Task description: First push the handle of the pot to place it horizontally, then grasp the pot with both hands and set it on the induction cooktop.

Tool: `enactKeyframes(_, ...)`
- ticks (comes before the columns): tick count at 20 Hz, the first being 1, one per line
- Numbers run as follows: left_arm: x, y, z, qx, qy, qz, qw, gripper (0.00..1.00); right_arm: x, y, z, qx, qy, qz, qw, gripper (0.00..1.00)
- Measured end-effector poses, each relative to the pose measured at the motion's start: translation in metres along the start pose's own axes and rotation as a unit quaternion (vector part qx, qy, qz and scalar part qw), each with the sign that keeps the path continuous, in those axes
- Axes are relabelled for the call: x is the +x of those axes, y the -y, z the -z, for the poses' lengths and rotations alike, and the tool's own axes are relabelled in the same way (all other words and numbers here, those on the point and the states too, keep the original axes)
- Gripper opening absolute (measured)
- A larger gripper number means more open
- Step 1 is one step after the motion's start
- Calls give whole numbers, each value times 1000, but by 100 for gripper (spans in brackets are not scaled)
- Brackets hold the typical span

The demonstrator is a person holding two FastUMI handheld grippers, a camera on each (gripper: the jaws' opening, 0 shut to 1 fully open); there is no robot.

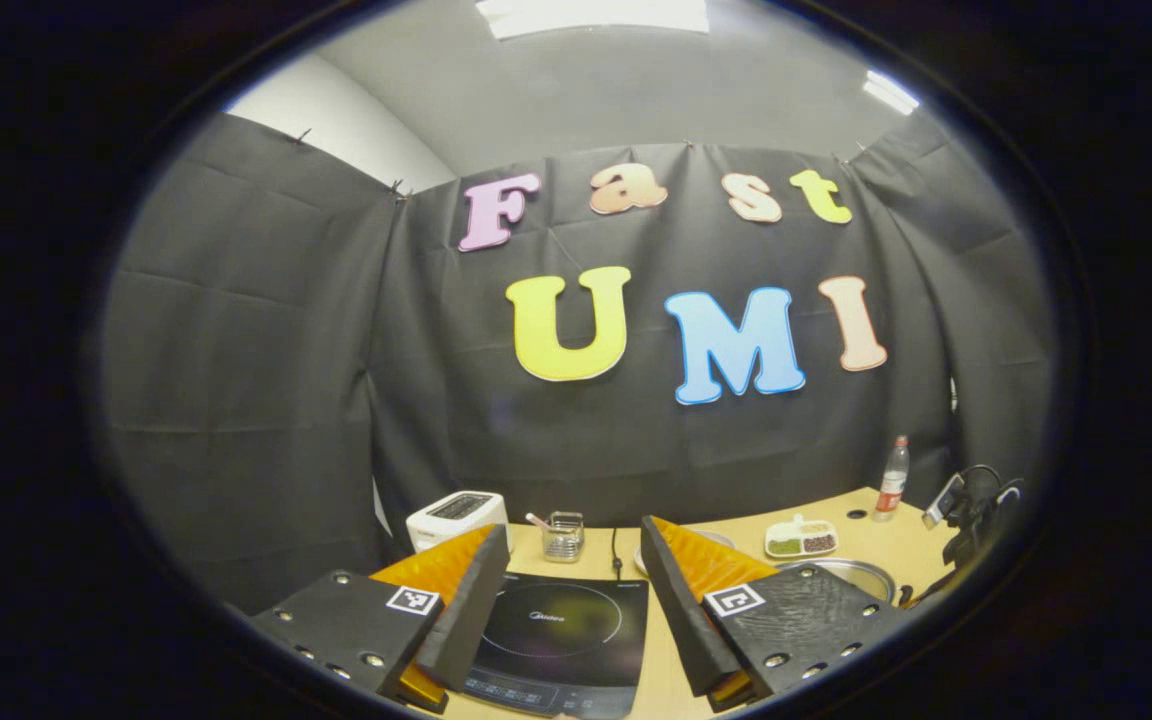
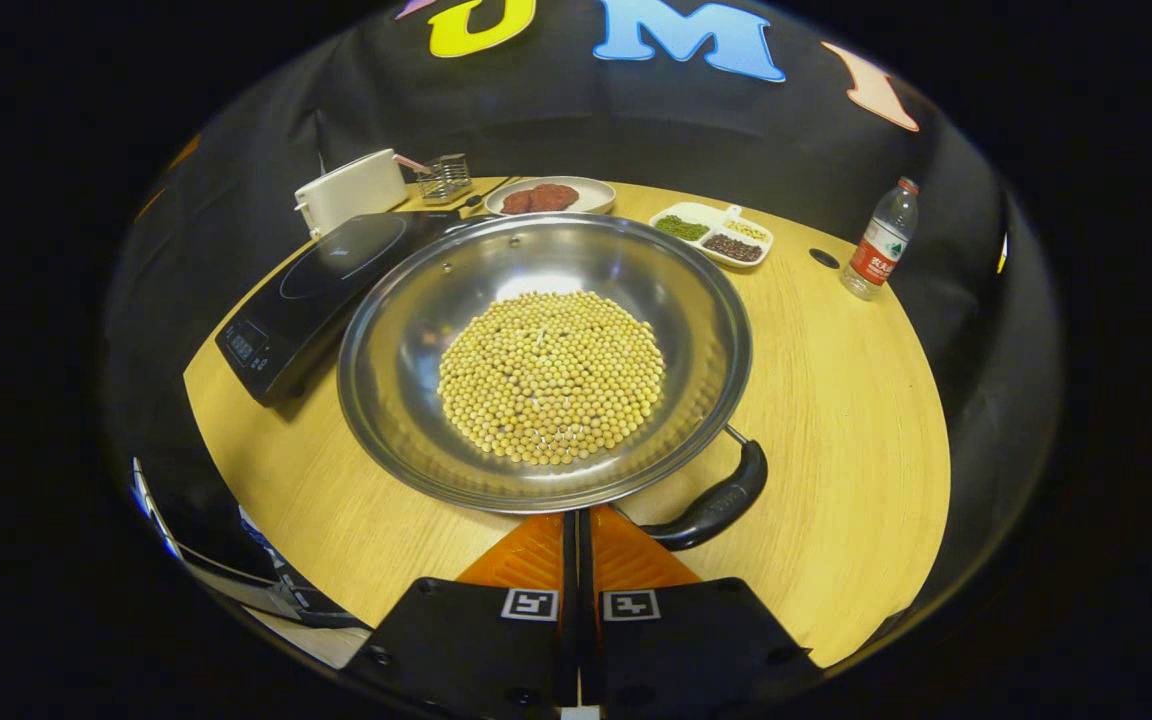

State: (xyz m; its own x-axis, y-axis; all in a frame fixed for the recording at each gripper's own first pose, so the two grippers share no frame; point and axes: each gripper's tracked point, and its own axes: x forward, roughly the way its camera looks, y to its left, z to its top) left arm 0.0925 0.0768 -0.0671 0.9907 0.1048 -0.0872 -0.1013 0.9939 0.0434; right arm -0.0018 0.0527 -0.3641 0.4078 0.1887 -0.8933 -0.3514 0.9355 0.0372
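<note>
Left gripper: two wedge-shaped fingers tapering forward, ribbed on their upper faces, each set on a flat matte plate studded with round metal screws along its edges and bearing one square black-and-white coded marker at the corner nearest the finger. Right gripper: same build, with twin flat plates, a square coded marker on each, and small round screws near the plates' outer corners.
</note>
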Motion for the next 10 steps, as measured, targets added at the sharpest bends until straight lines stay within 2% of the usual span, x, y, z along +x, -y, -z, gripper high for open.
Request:
enactKeyframes(5, 18, 24, 7, 1, -8, 11, 1000, 78, 4, 29, -6, 13, 7, 15, 1000, 2)
enactKeyframes(10, 32, 47, 5, 7, -6, 20, 1000, 78, 9, 53, -12, 22, 8, 25, 999, 0)
